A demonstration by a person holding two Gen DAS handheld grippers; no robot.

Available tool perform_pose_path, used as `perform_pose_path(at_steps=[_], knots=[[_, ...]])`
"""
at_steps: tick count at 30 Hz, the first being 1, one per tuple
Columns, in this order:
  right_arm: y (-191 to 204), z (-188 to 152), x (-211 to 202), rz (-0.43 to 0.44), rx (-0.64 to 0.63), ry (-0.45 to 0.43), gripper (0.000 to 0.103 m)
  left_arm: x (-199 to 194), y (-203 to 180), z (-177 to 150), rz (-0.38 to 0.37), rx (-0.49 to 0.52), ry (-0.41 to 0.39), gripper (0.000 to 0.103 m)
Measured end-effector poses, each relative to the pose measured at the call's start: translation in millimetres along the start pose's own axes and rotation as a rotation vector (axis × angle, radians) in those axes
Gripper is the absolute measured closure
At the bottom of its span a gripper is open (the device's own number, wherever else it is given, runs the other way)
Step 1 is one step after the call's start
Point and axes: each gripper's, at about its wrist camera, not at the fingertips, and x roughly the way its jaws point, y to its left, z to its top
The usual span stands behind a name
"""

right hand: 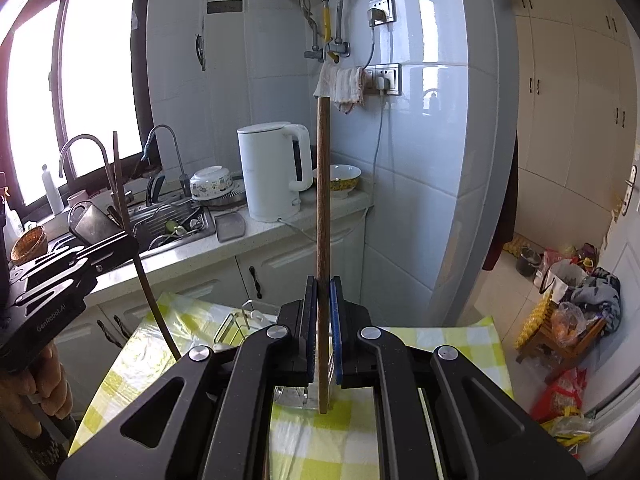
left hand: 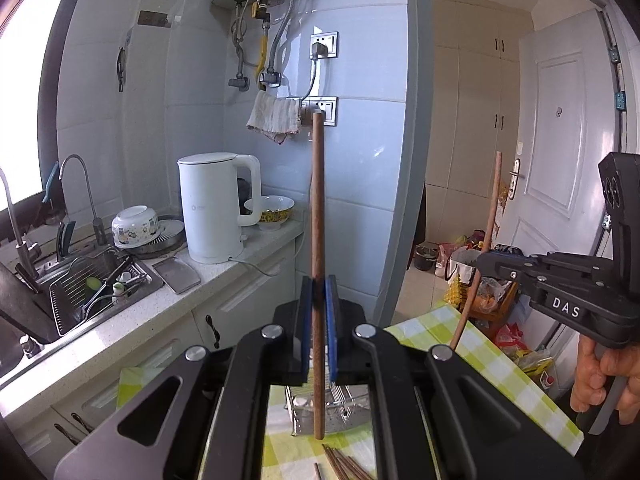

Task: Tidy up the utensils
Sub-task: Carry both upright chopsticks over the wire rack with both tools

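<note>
My left gripper is shut on a brown wooden chopstick held upright above the table. My right gripper is shut on another wooden chopstick, also upright. Each gripper shows in the other's view: the right one with its chopstick at the right, the left one with its chopstick at the left. A metal utensil rack stands on the table below the grippers; it also shows in the right wrist view. Several loose chopsticks lie on the tablecloth near me.
The table has a yellow-green checked cloth. A counter on the left holds a white kettle, bowls and a sink with a drying rack. Bags and clutter lie on the floor at the right.
</note>
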Motion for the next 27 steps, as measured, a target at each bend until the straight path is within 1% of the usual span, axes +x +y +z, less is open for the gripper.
perform_pose_path(at_steps=[5, 11, 16, 27], knots=[[-1, 15, 20, 0.015, 0.017, -0.011, 0.096, 24, -1, 16, -0.011, -0.008, -0.011, 0.097], [4, 22, 45, 0.034, 0.026, 0.000, 0.096, 49, -5, 20, -0.020, -0.014, -0.009, 0.097], [10, 14, 66, 0.056, 0.029, 0.023, 0.096, 69, -5, 13, -0.024, -0.029, 0.009, 0.097], [11, -8, 98, 0.068, 0.068, 0.068, 0.096, 100, 9, -18, 0.001, -0.093, 0.039, 0.097]])
